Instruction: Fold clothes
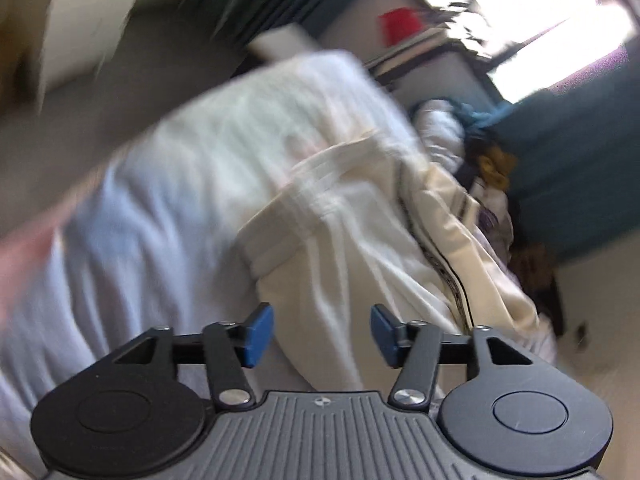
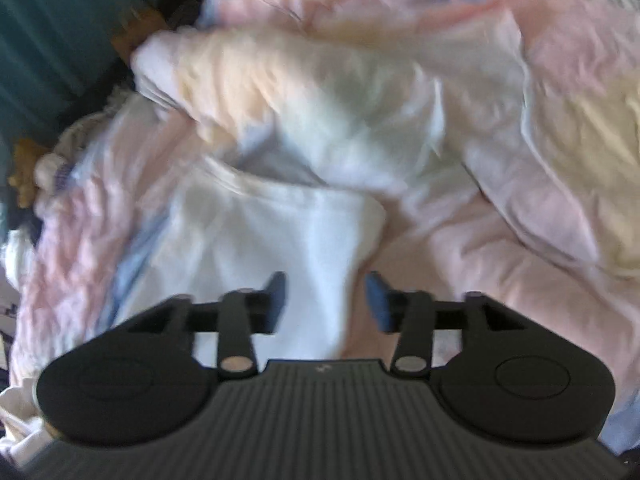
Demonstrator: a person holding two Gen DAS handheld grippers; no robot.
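Left tool (image 1: 322, 334) agape above cream garment (image 1: 360, 248); right tool (image 2: 326, 300) likewise, over white garment (image 2: 260, 248)

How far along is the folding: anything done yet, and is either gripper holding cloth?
Nothing looks folded yet. The cream garment lies creased on the bed sheet, and the white garment sits loosely spread on the pink bedding. Nothing is in hand: the left gripper and right gripper both hang open above the cloth. All the folding is left. The blur hides finer detail.
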